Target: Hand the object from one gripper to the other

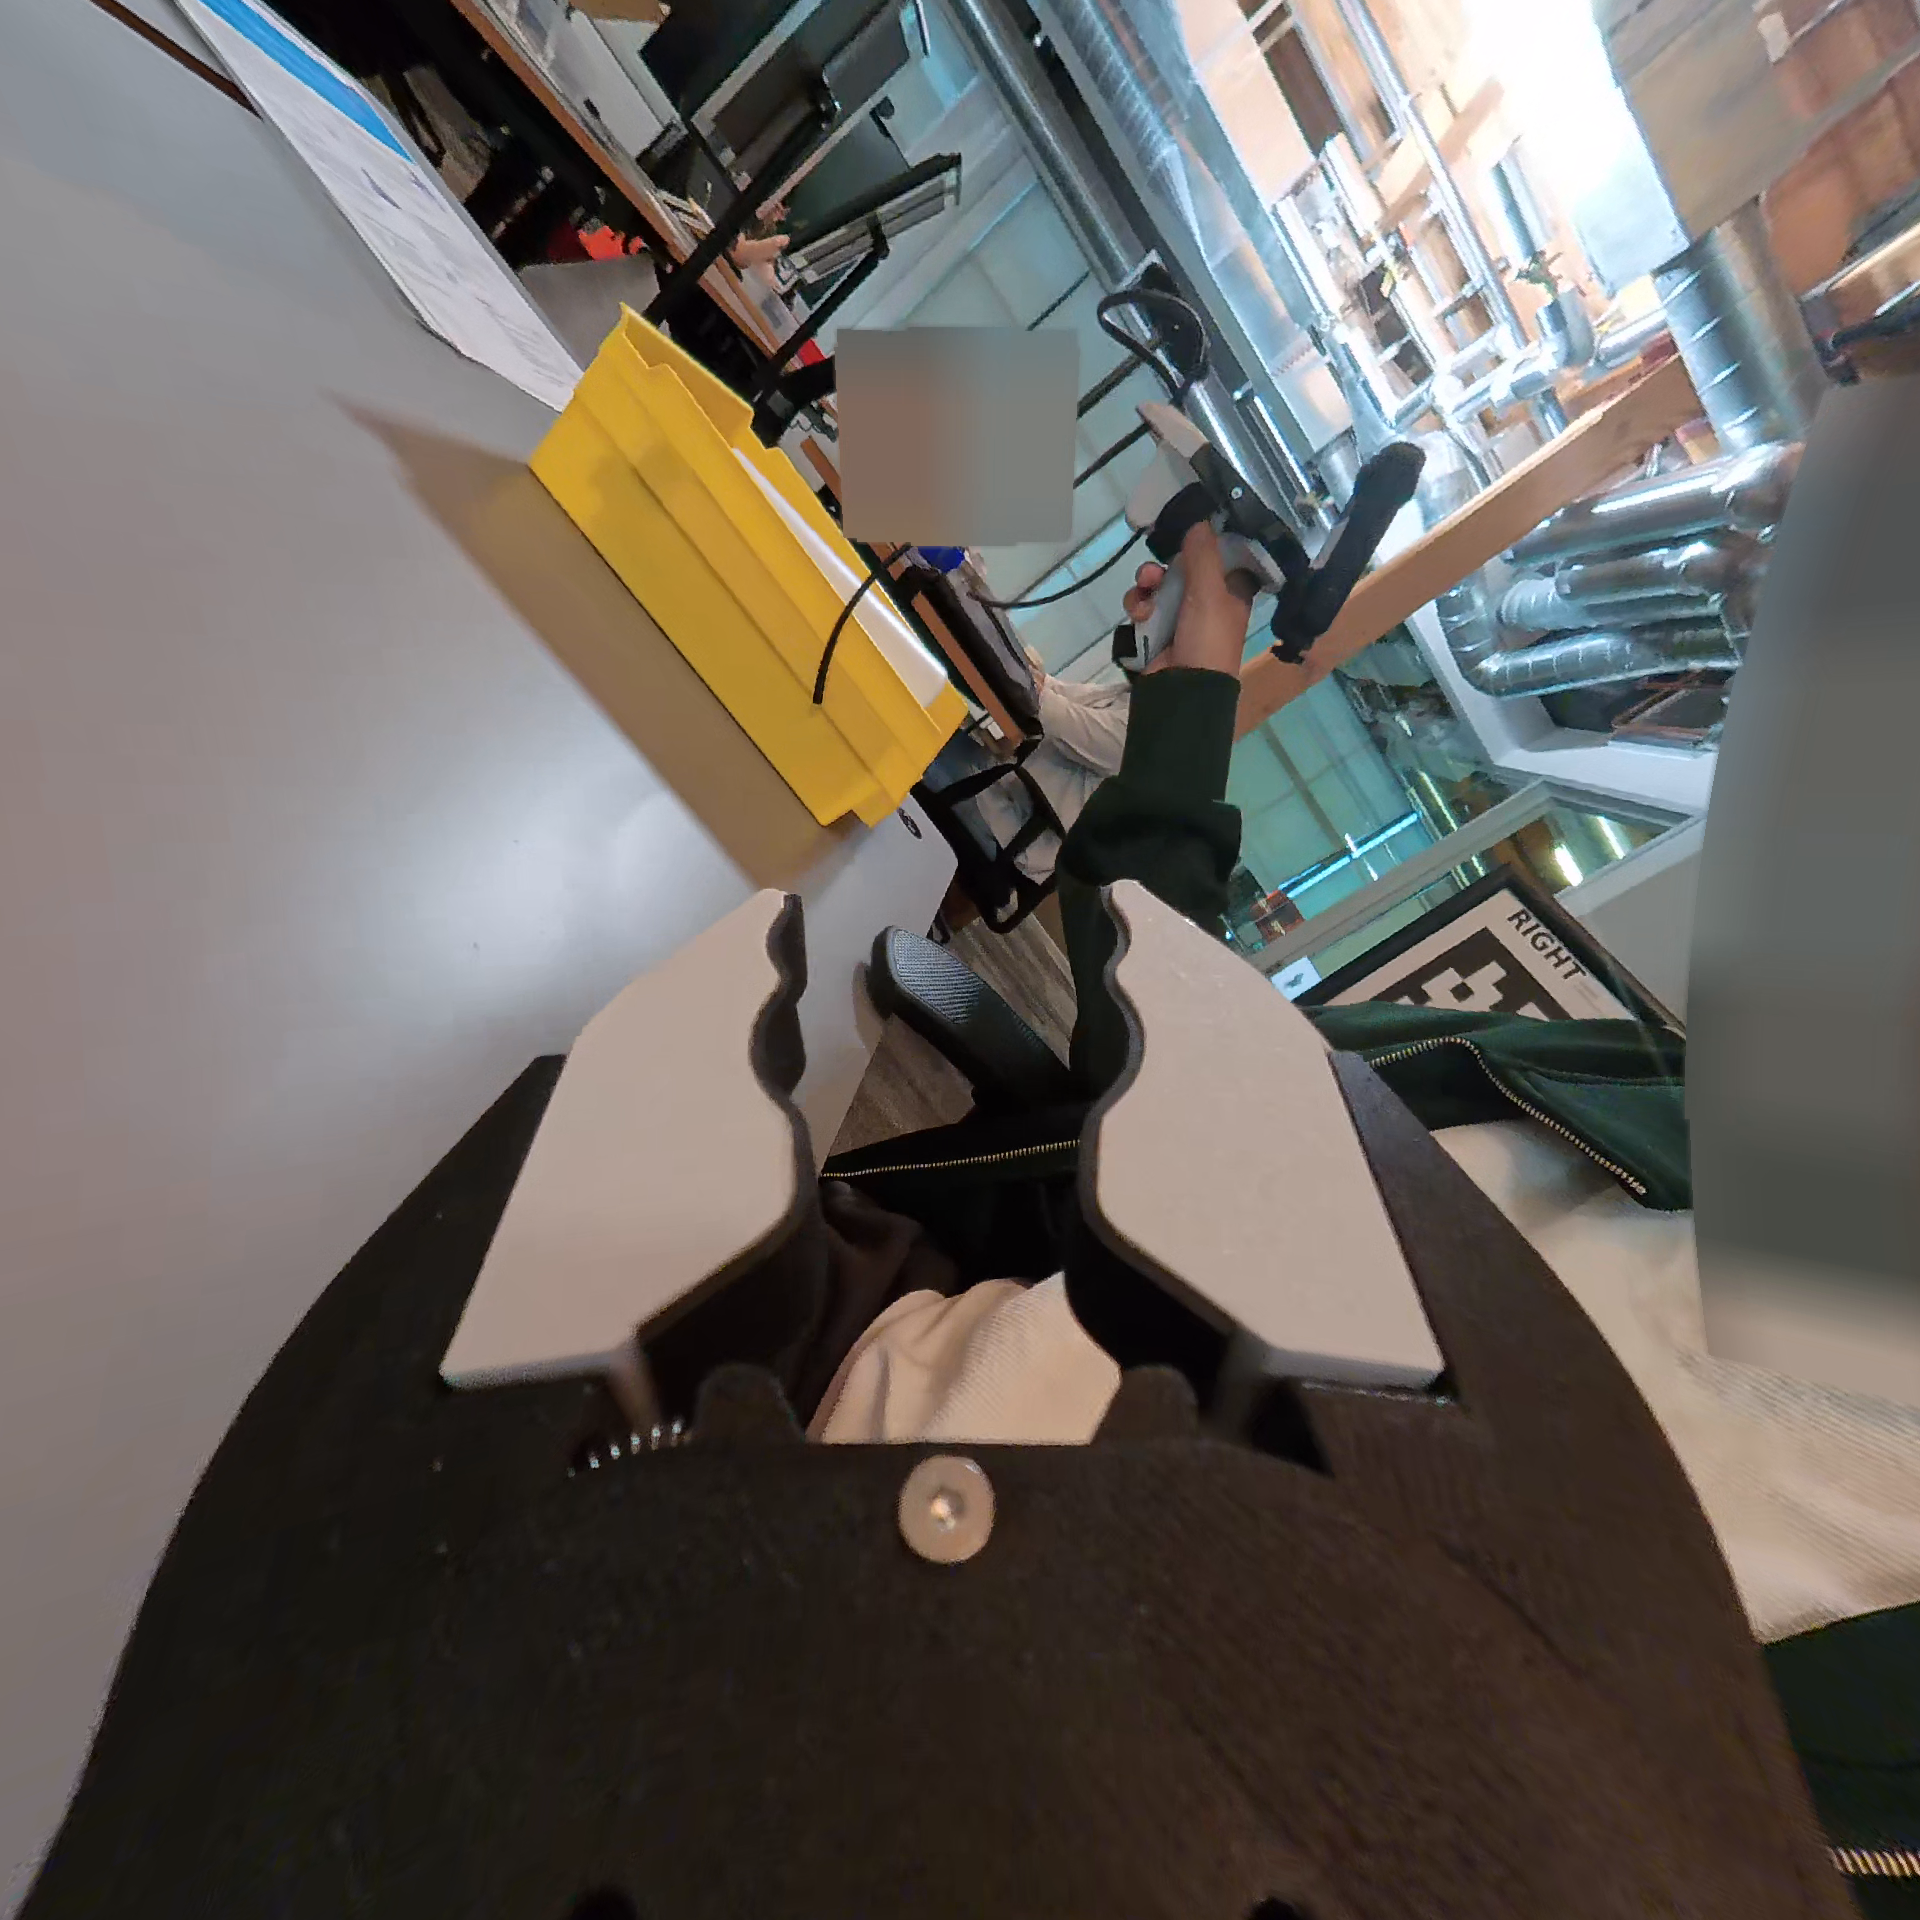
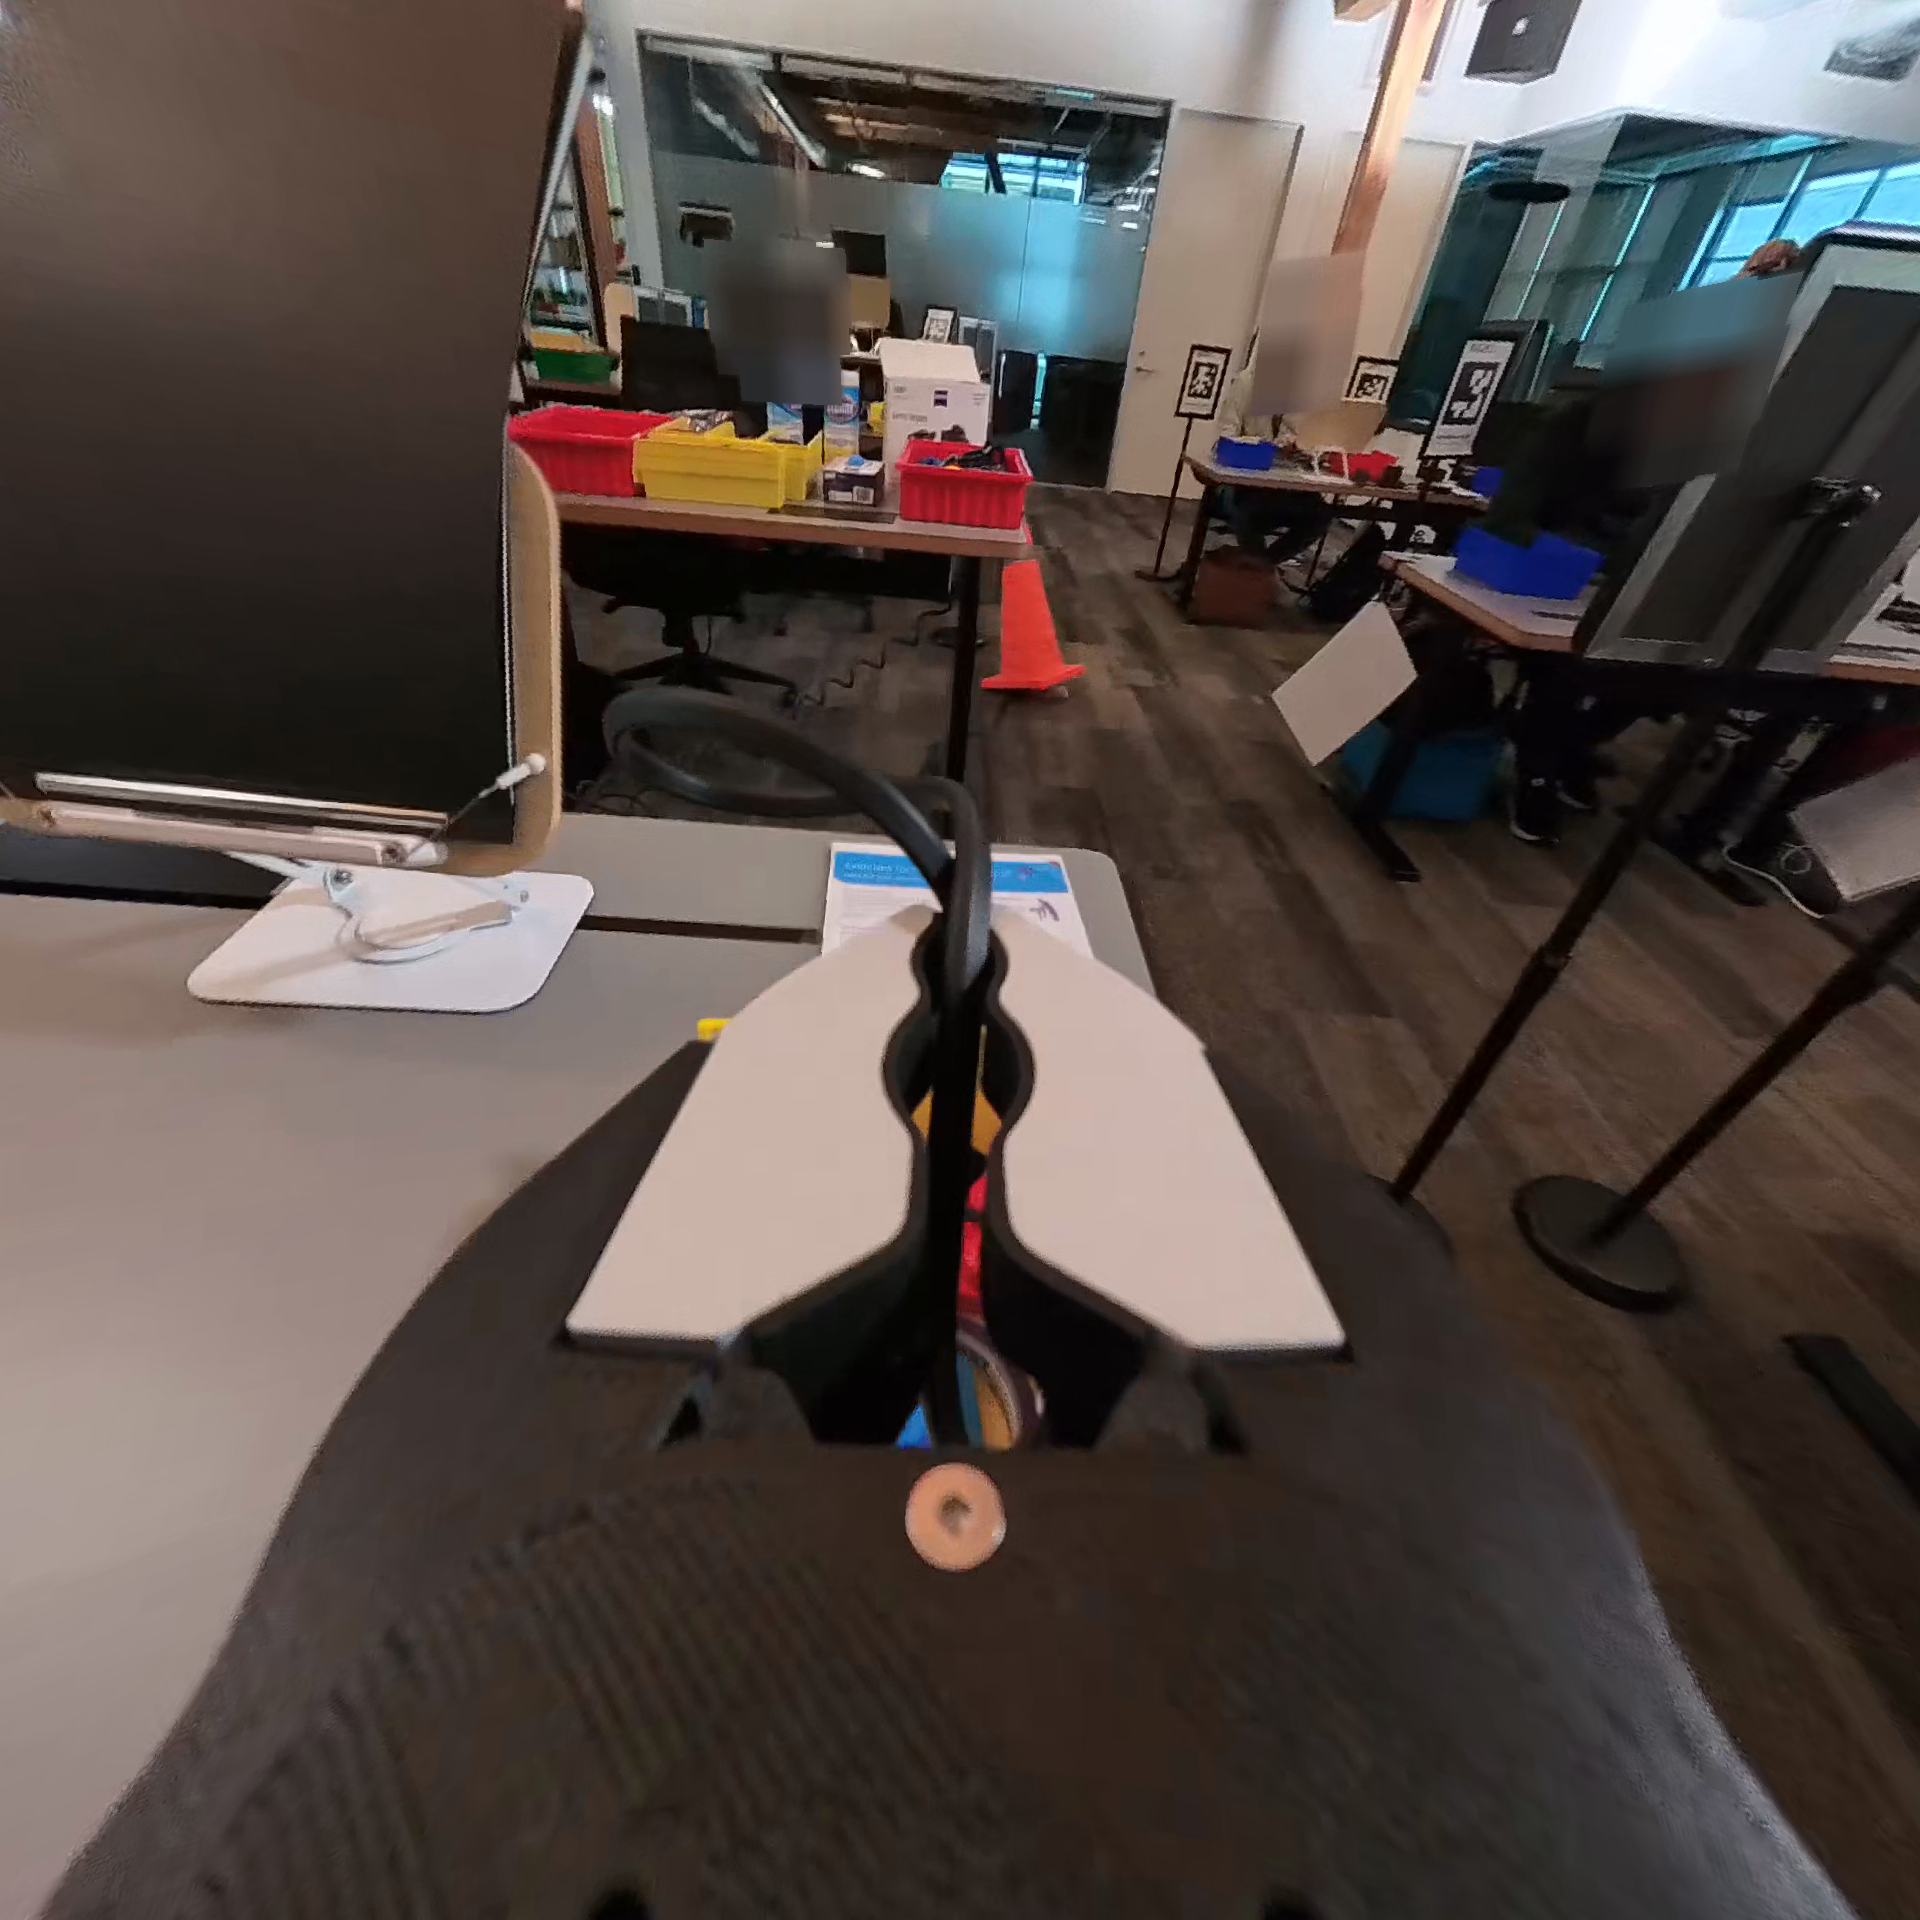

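My right gripper [image 2: 961, 935] is shut on a black cable-like loop [image 2: 966, 862]. The loop runs down between the jaws and arcs up and away to the left above the fingertips. My left gripper [image 1: 956, 914] is open and empty, tilted over the edge of the grey table [image 1: 260, 831]. Far off in the left wrist view, a hand in a green sleeve holds the right gripper [image 1: 1216, 520] up in the air, with a black object [image 1: 1351, 540] sticking out of it. The two grippers are well apart.
A yellow bin [image 1: 727, 582] with a thin black cable hanging over its side stands on the table, and a printed sheet [image 1: 416, 208] lies beyond it. A monitor [image 2: 260, 416] on a white base [image 2: 395, 935] stands at the left. Black stands [image 2: 1600, 1236] are on the floor at the right. My right fingertips sit around 50 cm from my left ones.
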The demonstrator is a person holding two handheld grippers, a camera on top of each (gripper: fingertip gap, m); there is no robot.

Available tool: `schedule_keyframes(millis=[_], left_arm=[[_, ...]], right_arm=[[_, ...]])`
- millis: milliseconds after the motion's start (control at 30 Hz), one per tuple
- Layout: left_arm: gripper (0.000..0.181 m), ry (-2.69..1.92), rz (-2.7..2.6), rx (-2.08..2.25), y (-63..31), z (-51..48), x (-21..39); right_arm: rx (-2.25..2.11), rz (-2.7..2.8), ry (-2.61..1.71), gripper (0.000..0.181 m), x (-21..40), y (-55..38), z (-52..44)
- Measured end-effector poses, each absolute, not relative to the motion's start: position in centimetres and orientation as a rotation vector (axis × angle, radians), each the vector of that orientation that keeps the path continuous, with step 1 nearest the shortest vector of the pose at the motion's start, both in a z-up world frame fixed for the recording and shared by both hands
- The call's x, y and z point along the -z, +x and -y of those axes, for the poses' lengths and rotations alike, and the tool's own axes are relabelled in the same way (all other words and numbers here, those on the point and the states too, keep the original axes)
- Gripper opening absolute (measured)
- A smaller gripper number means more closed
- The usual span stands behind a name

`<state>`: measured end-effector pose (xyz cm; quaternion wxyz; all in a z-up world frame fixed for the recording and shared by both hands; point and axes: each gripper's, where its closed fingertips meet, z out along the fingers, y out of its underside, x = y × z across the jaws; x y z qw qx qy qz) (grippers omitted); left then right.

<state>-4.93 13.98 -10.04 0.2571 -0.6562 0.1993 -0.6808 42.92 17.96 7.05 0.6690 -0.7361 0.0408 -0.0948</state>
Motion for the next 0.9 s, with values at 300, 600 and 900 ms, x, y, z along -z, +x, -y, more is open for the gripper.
schedule_keyframes(millis=[300,600,900], left_arm=[[0.054,-1.798,-0.503,1.816,-5.7,-13.6,10.8],[0.055,-1.806,-0.521,1.845,-4.7,-13.7,11.2],[0.051,-1.787,-0.565,1.867,-3.6,-14.2,11.2]], right_arm=[[-0.05,-0.193,-1.241,0.003,-13.9,43.9,-14.1],[0.063,-0.215,-1.479,0.004,-8.8,45.9,-16.9],[0.055,-0.217,-1.853,0.009,4.8,47.0,-22.7]])
